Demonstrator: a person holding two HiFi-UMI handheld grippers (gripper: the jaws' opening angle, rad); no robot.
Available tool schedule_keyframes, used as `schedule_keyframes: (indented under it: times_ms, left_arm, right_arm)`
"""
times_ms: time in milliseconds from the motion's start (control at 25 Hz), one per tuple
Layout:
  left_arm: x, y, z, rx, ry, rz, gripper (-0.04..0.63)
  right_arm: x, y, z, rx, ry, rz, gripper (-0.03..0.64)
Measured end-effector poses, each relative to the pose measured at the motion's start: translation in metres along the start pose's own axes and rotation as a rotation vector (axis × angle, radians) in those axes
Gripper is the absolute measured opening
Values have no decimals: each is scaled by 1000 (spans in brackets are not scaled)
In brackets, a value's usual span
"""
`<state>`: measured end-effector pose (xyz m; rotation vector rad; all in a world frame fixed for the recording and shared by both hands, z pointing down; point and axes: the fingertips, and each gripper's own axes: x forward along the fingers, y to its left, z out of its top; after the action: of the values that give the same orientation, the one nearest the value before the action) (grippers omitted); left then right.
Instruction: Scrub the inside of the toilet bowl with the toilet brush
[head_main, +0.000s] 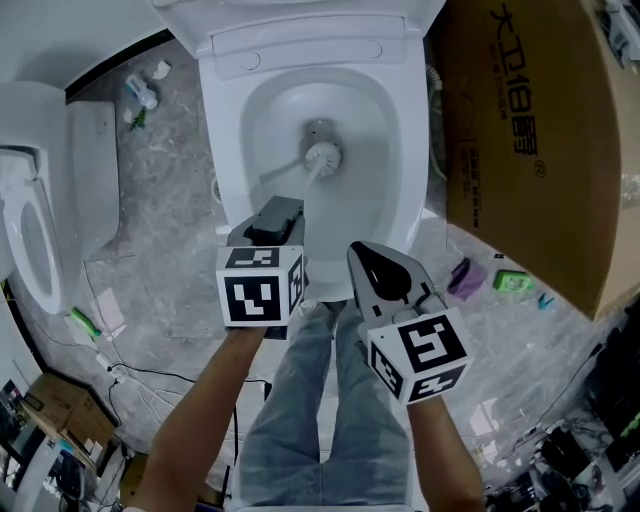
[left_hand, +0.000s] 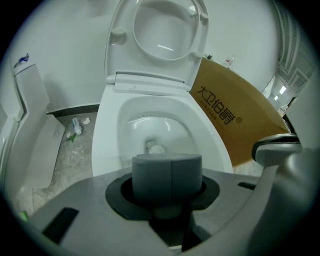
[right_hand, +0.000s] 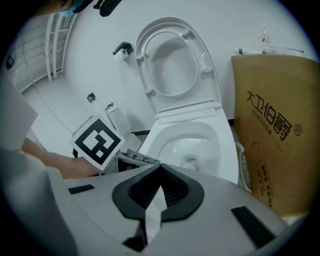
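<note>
- At the far left a second toilet (head_main: 35, 235) stands apart from the toilet bowl (head_main: 225, 140). A strip of grey floor (head_main: 165, 230) with small litter lies between them.
- The left forearm reaches straight forward, putting the left gripper (head_main: 277, 218) over the bowl's near rim. Its jaws are clamped on the grey handle of the toilet brush (head_main: 322, 157).
- The handle slopes down into the bowl, and the white brush head sits at the bottom by the drain.
- The seat and lid (left_hand: 160, 30) stand upright, so the bowl is open from above.
- The right gripper (head_main: 368, 262) hangs just beside the left one, angled towards the bowl. Its jaws are pressed together on nothing.
- A cardboard box (head_main: 530, 130) crowds the bowl's right side, leaving only a narrow gap.
</note>
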<state>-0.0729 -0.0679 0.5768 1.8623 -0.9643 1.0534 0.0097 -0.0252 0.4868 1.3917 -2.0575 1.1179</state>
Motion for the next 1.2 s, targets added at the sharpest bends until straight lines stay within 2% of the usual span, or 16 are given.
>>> schedule_keyframes:
  times_ms: [600, 1200]
  left_arm:
    - [30, -2, 11, 24, 25, 66, 153]
    - [-6, -16, -16, 0, 49, 53, 153]
  right_arm:
    - [-2, -7, 1, 12, -6, 3, 0]
    - [-16, 2, 1, -22, 20, 14, 0]
